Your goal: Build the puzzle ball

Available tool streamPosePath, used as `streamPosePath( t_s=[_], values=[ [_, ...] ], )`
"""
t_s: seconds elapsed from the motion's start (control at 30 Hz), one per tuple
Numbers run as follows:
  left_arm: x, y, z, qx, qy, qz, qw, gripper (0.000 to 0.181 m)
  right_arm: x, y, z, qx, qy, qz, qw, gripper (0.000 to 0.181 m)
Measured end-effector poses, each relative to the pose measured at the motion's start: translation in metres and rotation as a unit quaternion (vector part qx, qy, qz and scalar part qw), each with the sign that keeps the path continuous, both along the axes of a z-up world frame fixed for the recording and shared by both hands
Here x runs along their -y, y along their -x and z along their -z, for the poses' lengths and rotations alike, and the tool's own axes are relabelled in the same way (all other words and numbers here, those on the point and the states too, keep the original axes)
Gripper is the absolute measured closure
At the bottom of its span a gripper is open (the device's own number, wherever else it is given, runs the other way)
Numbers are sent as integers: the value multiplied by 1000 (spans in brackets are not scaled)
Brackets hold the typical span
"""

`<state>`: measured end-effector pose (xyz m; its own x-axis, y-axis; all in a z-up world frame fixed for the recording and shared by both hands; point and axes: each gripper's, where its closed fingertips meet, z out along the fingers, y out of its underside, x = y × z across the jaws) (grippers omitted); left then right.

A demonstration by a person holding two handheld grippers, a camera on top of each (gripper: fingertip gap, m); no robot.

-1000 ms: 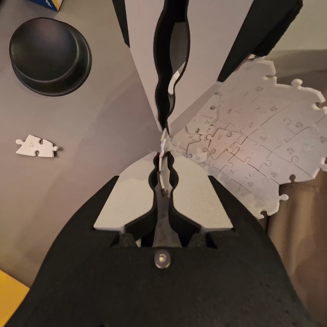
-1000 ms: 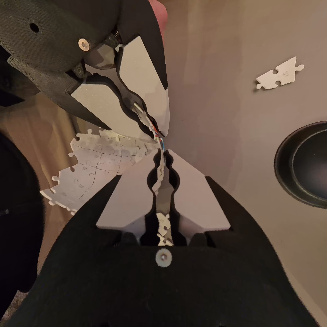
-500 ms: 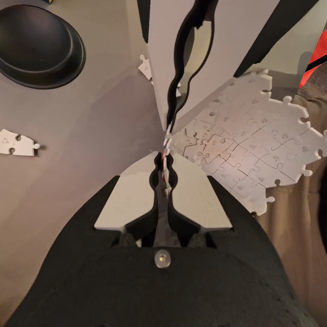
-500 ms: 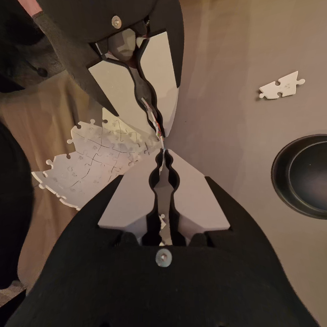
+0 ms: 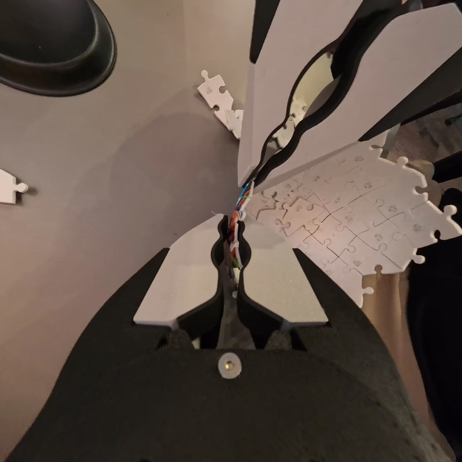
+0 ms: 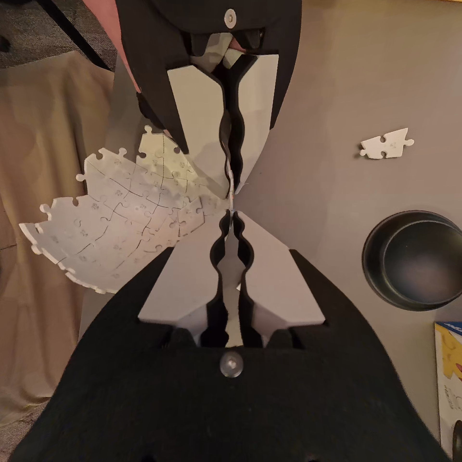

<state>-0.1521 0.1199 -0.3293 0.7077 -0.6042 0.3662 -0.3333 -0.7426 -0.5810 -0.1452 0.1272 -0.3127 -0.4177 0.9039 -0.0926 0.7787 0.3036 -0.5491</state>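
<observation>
You are holding two grippers tip to tip above a grey table point(image 5: 125, 175). Your left gripper point(image 5: 231, 222) has its jaws closed to a narrow slit, pinching the edge of the half-built puzzle ball point(image 5: 350, 212), whose coloured printed side shows edge-on between the fingers. Your right gripper point(image 6: 231, 212) meets it from the opposite side, its jaws likewise nearly together, clamped on the same thin edge right next to the left gripper's tips. The ball is a curved white shell of joined pieces, inner side facing the cameras, fanning out from the grip point past the table's edge, over tan cloth point(image 6: 50, 175). It is held in the air, not resting on the table. In the left wrist view, a few loose pieces point(image 5: 217, 92) lie on the table just beyond the right gripper's fingers, some hidden behind them, and another joined pair point(image 5: 10, 186) sits at the left border of that view. The right wrist view shows this pair point(image 6: 386, 147) well apart from the grippers, and a black round bowl point(image 6: 412, 260) farther along the table. A box point(image 6: 447, 375) with yellow print lies near the table's corner, at the right border of that view.
</observation>
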Motion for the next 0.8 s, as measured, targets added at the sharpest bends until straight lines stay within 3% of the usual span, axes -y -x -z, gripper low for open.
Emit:
streamPosePath(
  t_s=[0.47,0.8],
  values=[
    [1,3,-12,-10,-39,9,999,161,-10,0,-10,-10,27,38,999,171],
    [3,14,-26,-18,-60,-3,998,154,-30,-22,-32,-2,27,73,997,162]
  ],
)
